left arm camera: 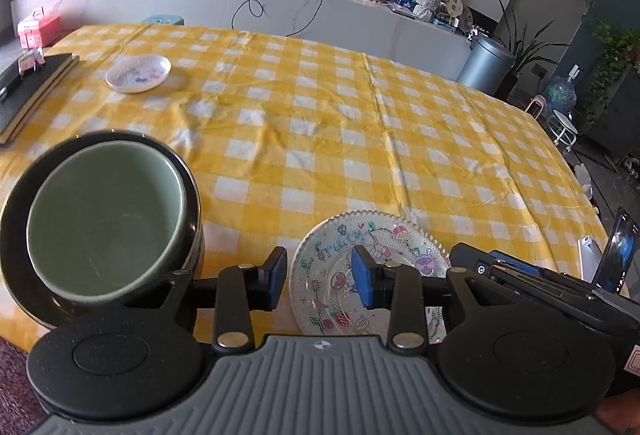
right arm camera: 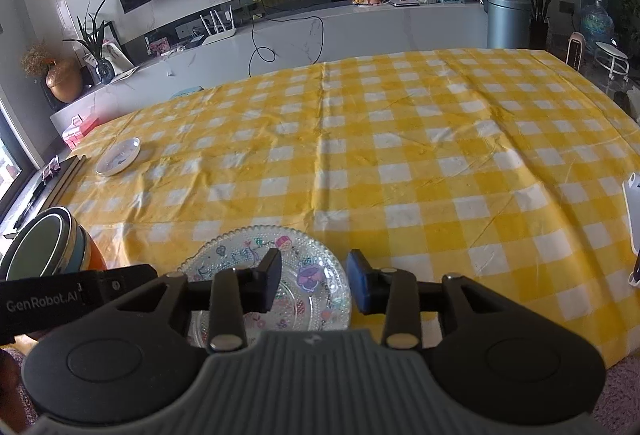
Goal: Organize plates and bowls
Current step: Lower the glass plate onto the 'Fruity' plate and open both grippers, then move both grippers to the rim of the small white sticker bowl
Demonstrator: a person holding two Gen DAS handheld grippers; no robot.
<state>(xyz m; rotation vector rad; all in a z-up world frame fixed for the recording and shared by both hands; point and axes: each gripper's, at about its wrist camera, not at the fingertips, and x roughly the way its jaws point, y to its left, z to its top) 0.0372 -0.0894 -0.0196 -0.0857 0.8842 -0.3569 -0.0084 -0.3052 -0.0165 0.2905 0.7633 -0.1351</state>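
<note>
A clear glass plate with cartoon drawings [left arm camera: 340, 275] lies at the near table edge; it also shows in the right wrist view [right arm camera: 288, 275]. My left gripper [left arm camera: 320, 283] is open above its left rim. My right gripper [right arm camera: 312, 285] is open above its right part. A green bowl [left arm camera: 104, 219] sits nested inside a dark bowl [left arm camera: 24, 275] to the left; the stack shows at the left of the right wrist view [right arm camera: 44, 247]. A small white plate [left arm camera: 138, 73] lies far left on the cloth, also in the right wrist view [right arm camera: 119, 156].
A yellow checked cloth [left arm camera: 360, 139] covers the table. Dark books [left arm camera: 28, 91] lie at the far left edge. A phone on a stand [left arm camera: 618, 255] is at the right edge. A white cabinet with clutter [left arm camera: 280, 3] stands behind.
</note>
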